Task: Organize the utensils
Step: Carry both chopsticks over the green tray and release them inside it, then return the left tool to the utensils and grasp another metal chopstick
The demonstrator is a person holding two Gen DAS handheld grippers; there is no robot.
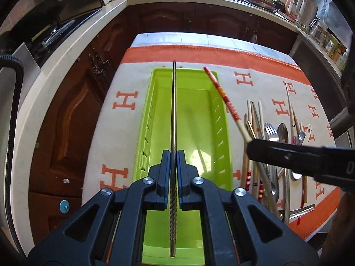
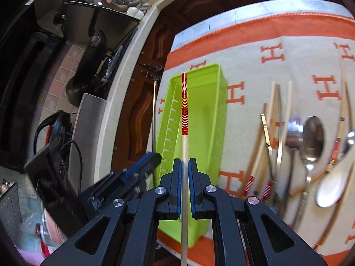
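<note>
A metal chopstick (image 1: 174, 115) with a twisted grip end is clamped between the pads of the left gripper (image 1: 174, 155), and it is held lengthwise above the lime-green plastic tray (image 1: 199, 115), its tip reaching past the tray's far rim. In the right wrist view the same chopstick is seen as a thin upright rod just left of the tray. A pale chopstick with a red and yellow banded end (image 2: 184, 119) is clamped in the right gripper (image 2: 184, 166), its banded end pointed over the tray's left inner wall. In the left wrist view the banded end is seen slanting up over the tray's far right corner.

The tray is set lengthwise on a cream cloth with orange H letters and an orange border (image 1: 124, 119), which is spread over a pale table. The tray's floor appears bare; slots are cut along both long walls.

To the right of the tray, a loose pile of utensils (image 1: 273, 155) is laid on the cloth: more chopsticks, a fork, metal spoons and a white ceramic spoon (image 2: 330, 188). Dark wooden cabinets and a white countertop (image 1: 73, 51) are seen beyond the table.
</note>
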